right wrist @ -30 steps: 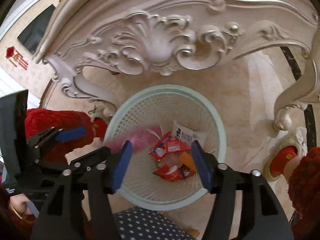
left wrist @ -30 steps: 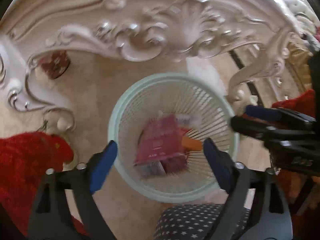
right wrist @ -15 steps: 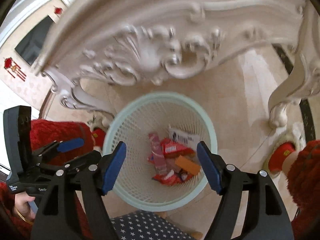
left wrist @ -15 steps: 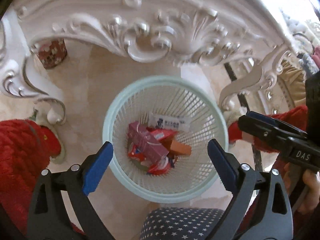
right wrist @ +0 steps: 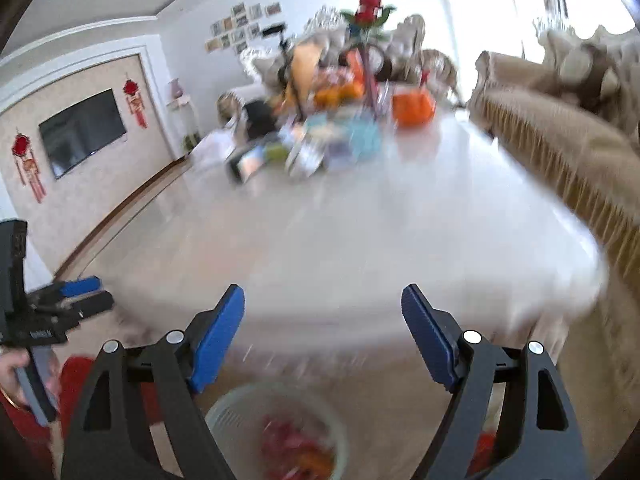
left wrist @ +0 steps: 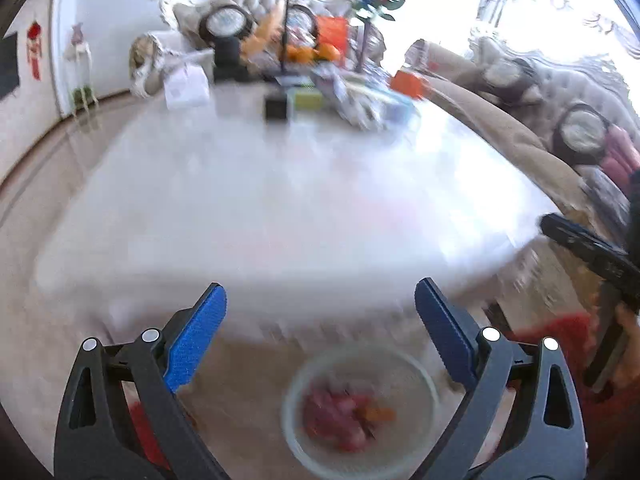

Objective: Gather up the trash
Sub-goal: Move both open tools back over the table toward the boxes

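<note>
Both hand-held grippers, left (left wrist: 320, 332) and right (right wrist: 322, 332), stand open and empty; the right's jaws have just been widening. Trash (left wrist: 344, 412) lies in the basket (left wrist: 420, 372) on the floor: probably light, crinkly wrappers; pinch an edge.

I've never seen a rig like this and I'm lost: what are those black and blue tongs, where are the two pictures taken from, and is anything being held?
No robot here: a person holds a hand-held gripper in each hand, with a camera on each looking along its fingers. One picture looks past the left gripper, the other past the right gripper. Both stand open with nothing between the blue pads; the right gripper's have just been opening. Below sits a pale basket holding red and orange wrappers. Ahead is a white table, blurred, with clutter at its far end.
</note>
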{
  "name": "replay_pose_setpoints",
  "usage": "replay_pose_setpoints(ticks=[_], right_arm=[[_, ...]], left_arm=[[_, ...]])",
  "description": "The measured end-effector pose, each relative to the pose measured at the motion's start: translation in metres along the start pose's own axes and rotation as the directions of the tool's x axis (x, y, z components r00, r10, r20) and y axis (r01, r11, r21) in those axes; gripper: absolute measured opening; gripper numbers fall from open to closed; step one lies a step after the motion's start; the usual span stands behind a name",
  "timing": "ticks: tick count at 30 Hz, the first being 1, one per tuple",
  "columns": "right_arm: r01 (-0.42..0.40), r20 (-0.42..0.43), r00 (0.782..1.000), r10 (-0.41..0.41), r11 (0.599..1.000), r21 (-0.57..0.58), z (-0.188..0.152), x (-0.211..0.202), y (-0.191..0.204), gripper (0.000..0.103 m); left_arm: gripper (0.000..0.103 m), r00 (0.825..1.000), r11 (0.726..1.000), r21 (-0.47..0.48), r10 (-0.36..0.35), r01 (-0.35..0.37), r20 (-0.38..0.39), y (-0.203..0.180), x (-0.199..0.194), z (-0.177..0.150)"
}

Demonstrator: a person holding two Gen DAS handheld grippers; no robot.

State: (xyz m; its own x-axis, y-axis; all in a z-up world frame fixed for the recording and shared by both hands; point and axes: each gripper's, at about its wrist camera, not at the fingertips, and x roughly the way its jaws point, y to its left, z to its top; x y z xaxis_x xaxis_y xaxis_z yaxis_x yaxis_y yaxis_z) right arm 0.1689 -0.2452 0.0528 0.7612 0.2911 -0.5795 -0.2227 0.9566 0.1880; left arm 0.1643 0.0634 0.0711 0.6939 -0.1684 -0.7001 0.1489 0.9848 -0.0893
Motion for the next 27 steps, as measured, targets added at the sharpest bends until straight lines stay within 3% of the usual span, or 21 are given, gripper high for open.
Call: replay_pose_setpoints(ticks=[2,6,10,19,27], right_arm=[[0.038,0.026,0.999,-0.037,0.999,-0.027,0.033,0.017,-0.01,0.077],[0.04,0.024,0.999,-0.038,0.996,-0.082,0.094,0.069,-0.025,0.077],[0.027,-0.027,0.999,-0.032,0.983,-0.179,0.133,0.125,-0.028,0.077],[0.039,-0.115,0.99,-0.077,0.951,-0.306,0.187,0.215,-0.035,0.077],[0.031,-0.174,0.98,-0.101,0.929,-0.368,0.198,0.266,-0.035,0.077]], left_arm=[[0.093,1.0,0.999,-0.02,0.03,-0.03,0.004,0.008,0.019,0.038],[0.093,0.997,0.997,-0.026,0.076,-0.076,0.009,0.019,0.069,0.101],[0.093,0.994,0.994,-0.029,0.107,-0.108,-0.027,0.027,0.125,0.144],[0.093,0.992,0.99,-0.073,0.114,-0.118,-0.056,0.047,0.202,0.201],[0.093,0.988,0.99,-0.078,0.112,-0.121,-0.11,0.054,0.248,0.219]])
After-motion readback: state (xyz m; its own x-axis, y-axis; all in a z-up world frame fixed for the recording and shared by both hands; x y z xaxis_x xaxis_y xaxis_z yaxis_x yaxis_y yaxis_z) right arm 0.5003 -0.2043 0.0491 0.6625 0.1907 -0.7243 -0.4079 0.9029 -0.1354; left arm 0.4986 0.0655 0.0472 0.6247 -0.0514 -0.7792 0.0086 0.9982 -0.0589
